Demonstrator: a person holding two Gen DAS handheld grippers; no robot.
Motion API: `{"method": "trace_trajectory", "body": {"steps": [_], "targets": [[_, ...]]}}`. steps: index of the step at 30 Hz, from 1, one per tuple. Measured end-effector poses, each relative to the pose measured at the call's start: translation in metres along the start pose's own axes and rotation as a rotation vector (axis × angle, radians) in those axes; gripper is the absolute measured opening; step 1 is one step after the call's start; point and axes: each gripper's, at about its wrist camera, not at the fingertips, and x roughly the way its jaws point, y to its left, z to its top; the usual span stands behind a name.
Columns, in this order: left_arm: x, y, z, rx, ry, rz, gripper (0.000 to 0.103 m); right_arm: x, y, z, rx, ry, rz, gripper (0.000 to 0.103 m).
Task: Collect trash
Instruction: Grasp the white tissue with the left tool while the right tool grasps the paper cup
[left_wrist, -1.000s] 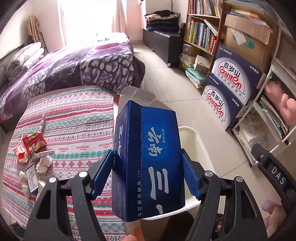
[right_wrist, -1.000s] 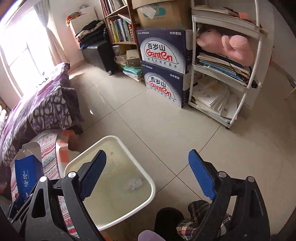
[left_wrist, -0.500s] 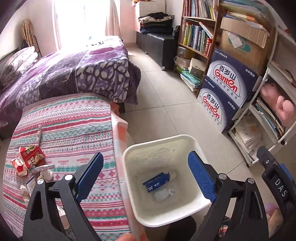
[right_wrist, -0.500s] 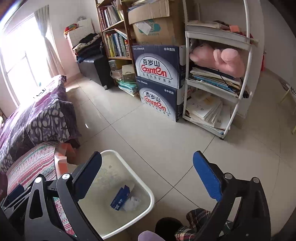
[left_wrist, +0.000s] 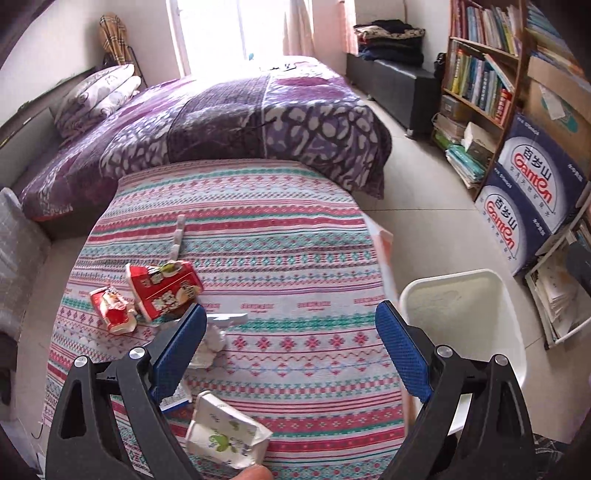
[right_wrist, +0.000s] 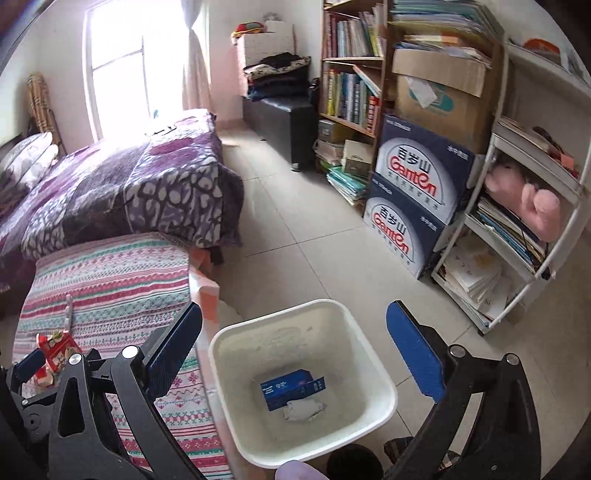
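Observation:
A white bin (right_wrist: 380, 373) stands on the floor beside the striped cloth; a blue carton (right_wrist: 291, 387) and a crumpled tissue (right_wrist: 304, 410) lie in its bottom. My right gripper (right_wrist: 295, 347) hangs open above the bin, nothing between its fingers. My left gripper (left_wrist: 291, 343) is open over the striped cloth (left_wrist: 280, 258), empty. On the cloth lie a red carton (left_wrist: 166, 288), a torn red wrapper (left_wrist: 112, 308), crumpled white paper (left_wrist: 210, 343) by the left finger and a flattened white carton (left_wrist: 225, 435) near the front edge. The bin's rim (left_wrist: 513, 332) shows at the right.
A bed with a purple blanket (left_wrist: 240, 122) lies behind the striped cloth. Blue boxes (right_wrist: 417, 206), a bookshelf (right_wrist: 351, 85) and a white rack (right_wrist: 517, 229) line the right wall. A black bench (right_wrist: 284, 114) sits at the back. Tiled floor (right_wrist: 306, 236) runs between bed and shelves.
The left gripper opened and dropped the blue carton into the bin, then swung left over the striped cloth. The right gripper rolled and shifted so the bin sits centred beneath it.

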Motion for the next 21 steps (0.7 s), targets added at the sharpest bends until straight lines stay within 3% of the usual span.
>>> {"method": "trace_trajectory", "body": {"steps": [8, 12, 21], "targets": [[0.032, 0.088, -0.017, -0.081, 0.166, 0.054, 0.090, 0.029, 0.076, -0.043, -0.168, 0.132, 0.213, 0.096], [0.044, 0.128, -0.030, -0.091, 0.275, 0.031, 0.090, 0.037, 0.114, -0.069, -0.259, 0.266, 0.347, 0.096], [0.072, 0.203, -0.068, -0.246, 0.484, -0.073, 0.090, 0.006, 0.189, -0.117, -0.638, 0.242, 0.623, 0.096]]}}
